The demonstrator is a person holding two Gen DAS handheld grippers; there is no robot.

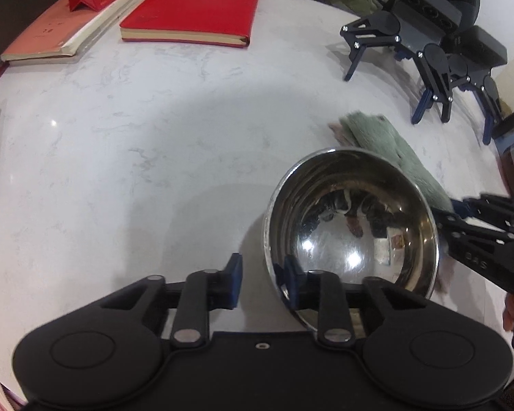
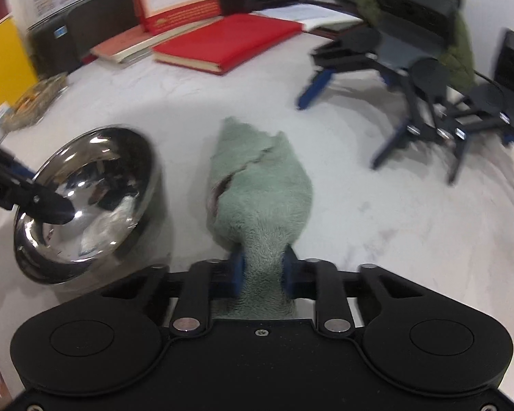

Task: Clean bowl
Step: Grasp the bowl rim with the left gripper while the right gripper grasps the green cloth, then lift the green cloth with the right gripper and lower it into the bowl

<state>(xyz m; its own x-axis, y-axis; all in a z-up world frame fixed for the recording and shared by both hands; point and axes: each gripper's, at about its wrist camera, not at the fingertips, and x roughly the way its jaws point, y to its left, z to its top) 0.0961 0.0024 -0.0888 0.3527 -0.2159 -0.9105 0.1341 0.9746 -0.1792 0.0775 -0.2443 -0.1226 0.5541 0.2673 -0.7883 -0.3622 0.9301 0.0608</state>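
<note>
Currently my left gripper is clamped on the near rim of the steel bowl, one pad outside the wall and one inside, with the bowl tipped up off the white table at lower right of the left wrist frame. My right gripper is clenched on the green cloth, which bunches between the pads and hangs forward at centre of the right wrist frame; the bowl sits at lower left there, just beside the cloth but not touching it. Handling judgement: the bowl is rigid, thin-walled and polished, so it is likely light but slippery; the rim is the only practical place to hold it, and the grip should stay firm while wiping pressure is applied. The cloth is soft and limp; it will fold under load, so a hold near the bunched end gives the most control. Count: one bowl, one cloth, two grippers in my hands, spare grippers parked at upper right (exact number unclear), one red notebook at upper centre.
</note>
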